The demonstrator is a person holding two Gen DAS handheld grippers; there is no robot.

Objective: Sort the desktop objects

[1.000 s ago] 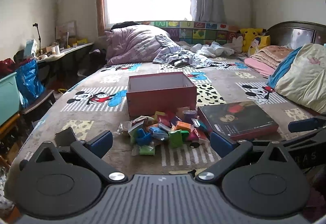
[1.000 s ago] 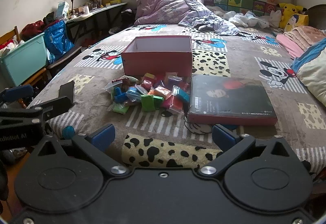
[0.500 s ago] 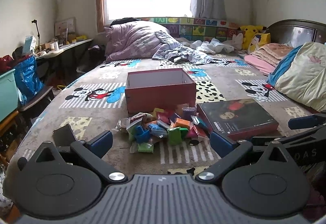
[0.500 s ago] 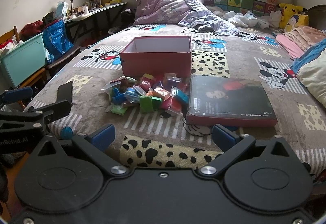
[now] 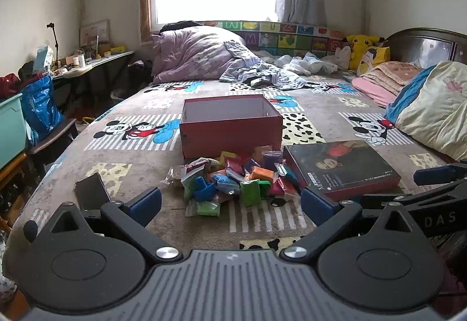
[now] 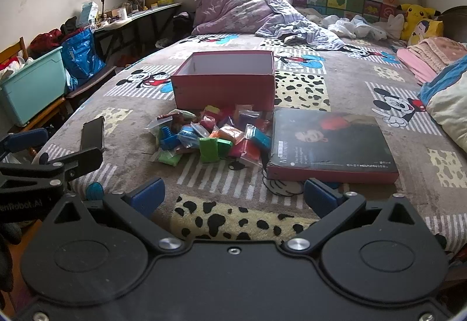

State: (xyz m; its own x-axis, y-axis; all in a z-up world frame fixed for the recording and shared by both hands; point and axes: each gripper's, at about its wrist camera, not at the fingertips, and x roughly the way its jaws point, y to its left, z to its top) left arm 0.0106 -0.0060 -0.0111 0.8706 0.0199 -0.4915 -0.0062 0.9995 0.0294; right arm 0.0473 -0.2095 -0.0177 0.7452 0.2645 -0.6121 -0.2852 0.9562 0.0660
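A pile of small coloured packets (image 5: 233, 182) (image 6: 211, 137) lies on the bed just in front of an open, empty red box (image 5: 230, 125) (image 6: 224, 78). The box lid (image 5: 340, 167) (image 6: 329, 146), dark on top, lies flat to the right of the pile. A black phone (image 5: 92, 194) (image 6: 92, 132) lies to the left. My left gripper (image 5: 230, 204) is open and empty, near the bed's front edge, short of the pile. My right gripper (image 6: 233, 197) is open and empty, also short of the pile.
Bedding (image 5: 204, 55), clothes (image 5: 262, 76) and plush toys (image 5: 362, 46) lie at the far end of the bed. Folded blankets (image 5: 432, 105) lie at the right. A teal bin (image 6: 35, 87), a blue bag (image 6: 81, 55) and a cluttered desk (image 6: 137, 11) stand left of the bed.
Both grippers have moved slightly forward toward the pile; the left view has also tilted up a little. Both stay open and empty.
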